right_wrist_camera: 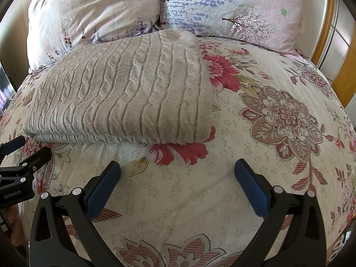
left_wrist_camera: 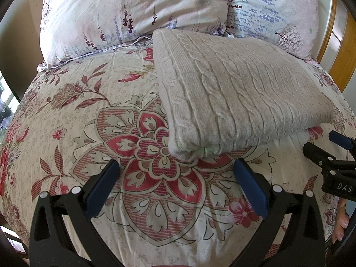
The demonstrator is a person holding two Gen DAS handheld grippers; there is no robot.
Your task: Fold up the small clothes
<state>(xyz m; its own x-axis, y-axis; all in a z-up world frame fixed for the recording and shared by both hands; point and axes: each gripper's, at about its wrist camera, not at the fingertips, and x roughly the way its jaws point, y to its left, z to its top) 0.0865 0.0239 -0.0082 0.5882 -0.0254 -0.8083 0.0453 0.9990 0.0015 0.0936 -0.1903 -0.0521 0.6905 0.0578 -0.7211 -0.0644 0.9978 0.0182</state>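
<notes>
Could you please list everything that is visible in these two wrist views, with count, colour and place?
Knit sweater: one, beige cable knit, folded, lying on the bedspread in front of the pillows.
Pillows: two, pale pink with lavender print, at the head of the bed.
Bedspread: one, cream with red flowers, covering the bed.
Headboard: one, wooden, far right.
Left gripper: black with blue pads, open, empty.
Right gripper: same, open, empty.
</notes>
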